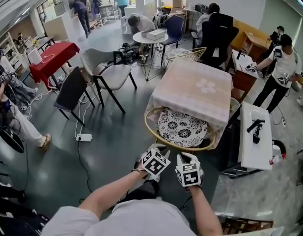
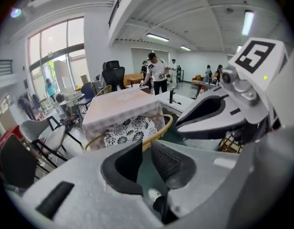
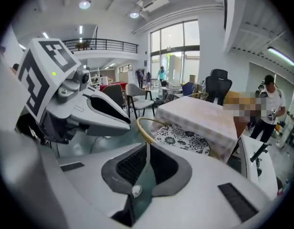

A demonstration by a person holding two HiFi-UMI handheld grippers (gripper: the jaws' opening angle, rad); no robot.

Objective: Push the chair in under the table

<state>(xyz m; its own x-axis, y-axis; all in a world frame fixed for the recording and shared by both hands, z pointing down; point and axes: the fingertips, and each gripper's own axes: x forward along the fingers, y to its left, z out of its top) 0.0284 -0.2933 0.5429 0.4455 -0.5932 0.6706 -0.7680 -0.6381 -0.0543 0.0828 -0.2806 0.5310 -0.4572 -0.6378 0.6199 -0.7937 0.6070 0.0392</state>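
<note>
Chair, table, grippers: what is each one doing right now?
Round wicker chair with black-and-white flowery cushion: upright, partly under the table, back rim sticking out.
Square cloth-covered table: standing over the chair's front.
Left gripper: fingers apart, empty, off the chair.
Right gripper: fingers together, empty, off the chair.

**Dark, glossy floor (image 1: pixel 117 132) with a draped counter (image 1: pixel 190 109) standing on it**

A pale cloth (image 1: pixel 203 85) with a faint flower motif covers the whole counter top and hangs down its sides. A wicker chair (image 1: pixel 147 123) stands on the floor with its front under the counter's near edge, a black-and-white patterned cushion (image 1: pixel 183 127) in its seat. To the left, well apart, a white power strip (image 1: pixel 84 137) lies on the floor, its cable (image 1: pixel 78 156) trailing toward the viewer.
</note>
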